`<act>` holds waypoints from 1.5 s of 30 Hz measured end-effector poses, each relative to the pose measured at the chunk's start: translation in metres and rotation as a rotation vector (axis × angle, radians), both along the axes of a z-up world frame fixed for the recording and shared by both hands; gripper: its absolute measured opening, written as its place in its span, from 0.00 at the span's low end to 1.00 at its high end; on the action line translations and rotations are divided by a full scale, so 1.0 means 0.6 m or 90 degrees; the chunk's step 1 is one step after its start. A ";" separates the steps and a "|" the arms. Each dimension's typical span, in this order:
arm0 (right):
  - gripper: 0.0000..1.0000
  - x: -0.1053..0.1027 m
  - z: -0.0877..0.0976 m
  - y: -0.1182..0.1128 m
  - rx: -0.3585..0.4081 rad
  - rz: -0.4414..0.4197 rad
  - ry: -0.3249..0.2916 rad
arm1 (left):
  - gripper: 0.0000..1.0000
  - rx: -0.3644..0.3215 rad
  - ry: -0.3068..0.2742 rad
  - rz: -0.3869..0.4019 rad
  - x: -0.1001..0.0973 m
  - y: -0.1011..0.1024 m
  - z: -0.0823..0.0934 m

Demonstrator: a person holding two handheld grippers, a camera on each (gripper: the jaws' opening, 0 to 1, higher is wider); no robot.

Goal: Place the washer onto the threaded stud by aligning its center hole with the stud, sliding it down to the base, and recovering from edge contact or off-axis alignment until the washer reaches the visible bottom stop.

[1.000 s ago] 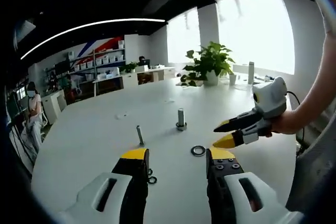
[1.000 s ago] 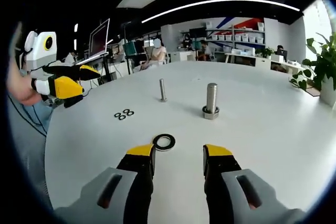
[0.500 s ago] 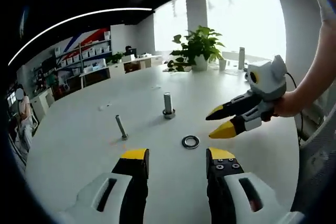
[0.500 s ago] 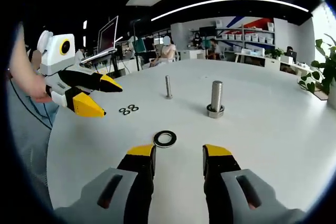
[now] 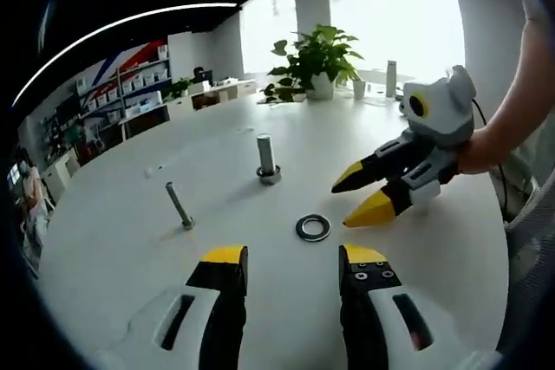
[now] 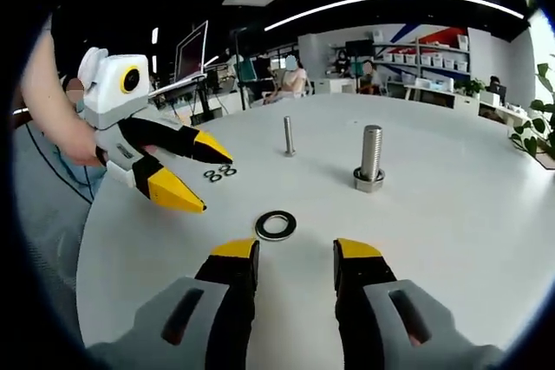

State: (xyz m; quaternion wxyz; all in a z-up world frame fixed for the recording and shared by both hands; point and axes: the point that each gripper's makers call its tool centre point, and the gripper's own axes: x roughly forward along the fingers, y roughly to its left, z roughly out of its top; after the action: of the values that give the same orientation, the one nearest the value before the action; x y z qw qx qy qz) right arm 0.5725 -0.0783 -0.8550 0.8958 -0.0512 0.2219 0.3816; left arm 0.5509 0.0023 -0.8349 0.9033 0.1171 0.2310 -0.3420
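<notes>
While the dark flat metal washer (image 5: pixel 313 227) lay loose on the white round tabletop (image 5: pixel 130 223), near the thick threaded steel stud (image 5: pixel 265 157), pickup looked like the step in hand. Next would come closing on its rim. Both the left gripper (image 5: pixel 292 258) and right gripper (image 6: pixel 293 253) hovered low, jaws apart, holding nothing.

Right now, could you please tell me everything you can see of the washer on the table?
The washer is a flat dark ring, metal by its look, with a round centre hole showing the white table through it. It lies flat on the table, untouched, just ahead of both open grippers, apart from the thick stud and the thin stud.
</notes>
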 end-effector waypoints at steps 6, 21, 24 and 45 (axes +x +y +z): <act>0.36 0.000 -0.005 0.005 -0.005 0.021 -0.002 | 0.39 0.017 0.003 -0.015 0.012 -0.008 -0.014; 0.33 0.013 -0.013 0.014 -0.007 0.064 -0.018 | 0.34 0.046 0.010 -0.068 0.021 -0.023 -0.039; 0.33 0.015 -0.015 0.017 -0.008 0.073 -0.021 | 0.33 0.045 0.012 -0.079 0.024 -0.027 -0.043; 0.28 0.006 -0.014 0.038 -0.005 0.139 -0.030 | 0.26 -0.001 0.038 -0.154 0.019 -0.059 -0.050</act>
State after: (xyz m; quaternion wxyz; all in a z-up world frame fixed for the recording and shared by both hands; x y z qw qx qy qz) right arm 0.5764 -0.0554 -0.8637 0.8537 -0.0877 0.1950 0.4748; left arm 0.5623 -0.0329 -0.8648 0.8482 0.1333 0.2421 -0.4519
